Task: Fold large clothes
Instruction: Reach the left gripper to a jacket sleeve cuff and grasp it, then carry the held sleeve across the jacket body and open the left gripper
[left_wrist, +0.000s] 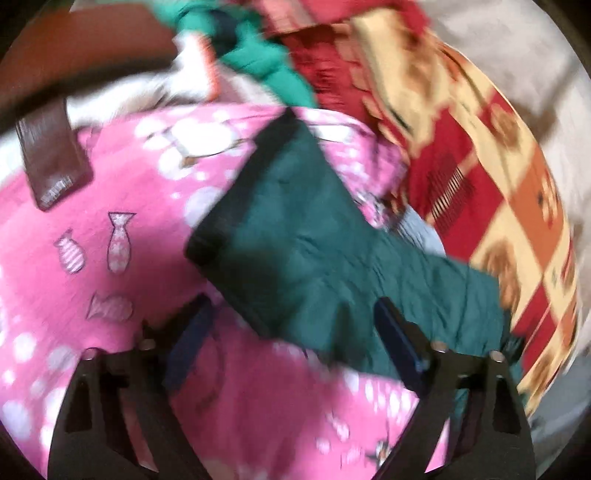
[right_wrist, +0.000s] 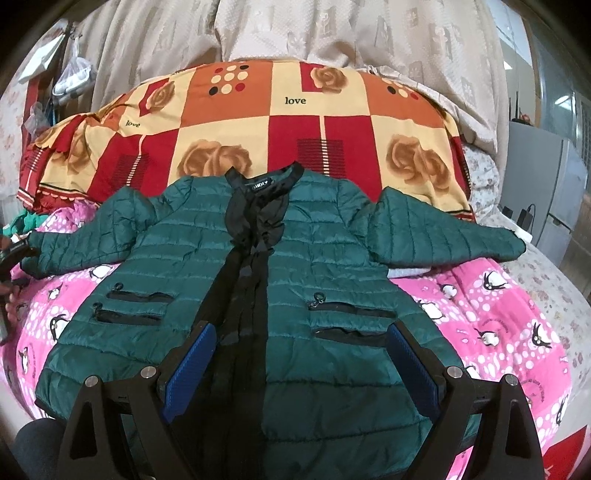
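Both my tongs stand open and hold nothing: right gripper (right_wrist: 301, 363) above the green jacket (right_wrist: 258, 280) spread across the pink bedcover (right_wrist: 480, 314), left gripper (left_wrist: 291, 332) at its sleeve (left_wrist: 303, 221).

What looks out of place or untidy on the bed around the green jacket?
The green jacket lies flat, sleeves spread, on the pink blanket. Odd: a crumpled heap of green and red clothes beyond its sleeve cuff, and a brown wallet-like item lying loose on the blanket.
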